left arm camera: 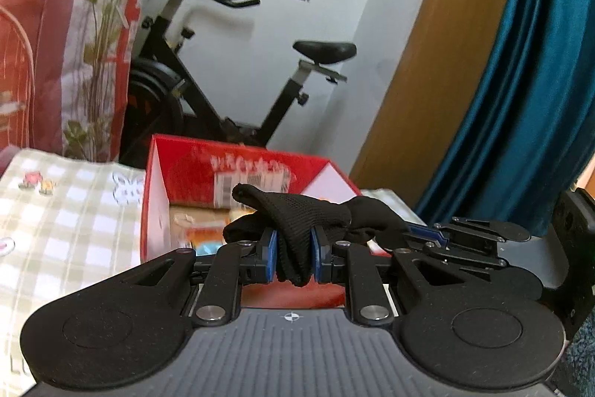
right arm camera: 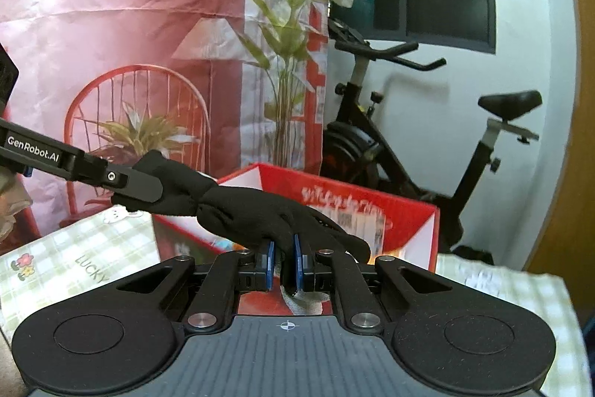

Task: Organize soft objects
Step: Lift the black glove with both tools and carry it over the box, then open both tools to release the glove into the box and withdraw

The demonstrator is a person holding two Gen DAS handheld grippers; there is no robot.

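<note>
The glove is black knit, with a pale grey-white cuff peeking below the right gripper. Both grippers are matte black with blue pads, the left gripper on a ribbed grey body. The box is red outside and white inside, with a white label on its far wall. The cloth is a pale green and white check printed with small red and yellow flowers. The backdrop is pink-red with green leaves. The bike is black, the curtain deep teal, the wall white.
</note>
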